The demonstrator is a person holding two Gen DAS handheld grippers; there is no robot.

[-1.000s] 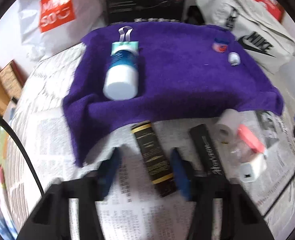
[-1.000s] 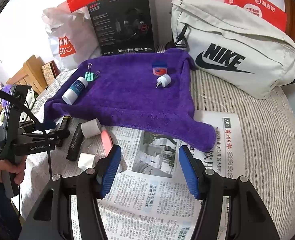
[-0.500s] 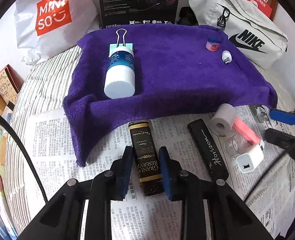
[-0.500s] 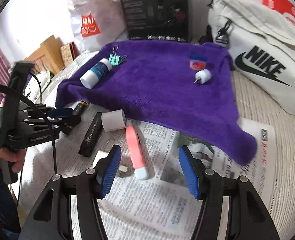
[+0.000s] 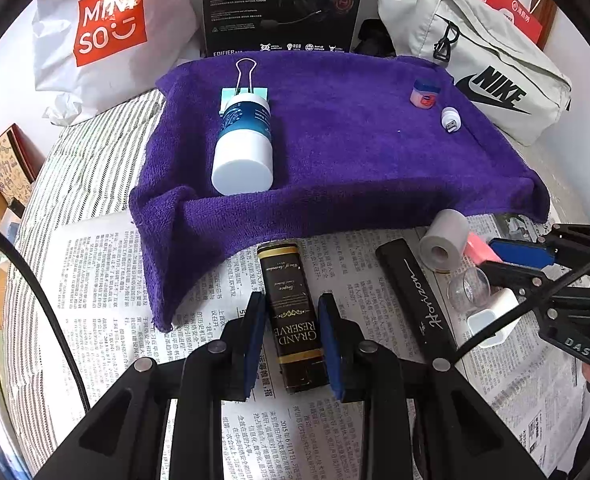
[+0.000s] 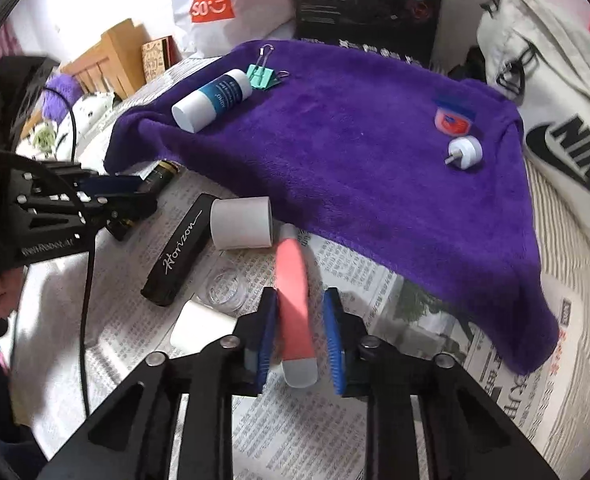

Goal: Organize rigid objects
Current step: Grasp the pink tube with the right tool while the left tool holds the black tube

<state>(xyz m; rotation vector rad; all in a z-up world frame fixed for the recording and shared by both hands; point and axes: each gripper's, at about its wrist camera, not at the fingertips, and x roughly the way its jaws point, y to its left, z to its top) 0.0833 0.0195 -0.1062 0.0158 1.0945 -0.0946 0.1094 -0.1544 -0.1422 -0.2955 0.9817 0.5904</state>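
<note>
My left gripper [image 5: 291,336] has its jaws on both sides of a dark "Grand Reserve" box [image 5: 293,316] lying on the newspaper, with small gaps showing. My right gripper [image 6: 301,340] straddles a pink tube with a white cap [image 6: 293,312], left pad touching, right pad apart. A purple towel [image 5: 355,152] holds a white and blue bottle [image 5: 245,144], a green binder clip [image 5: 244,90], a small pink jar [image 5: 426,95] and a white plug [image 5: 450,118].
On the newspaper lie a black "Horizon" case [image 6: 181,250], a white roll [image 6: 241,223], a clear cup [image 6: 228,286] and a white charger [image 6: 201,326]. Behind the towel stand a Miniso bag [image 5: 107,28], a black box [image 5: 283,4] and a Nike bag [image 5: 487,60].
Both grippers have narrowed from wide open. The left closed around the dark box. The right swung left and down over the pink tube.
</note>
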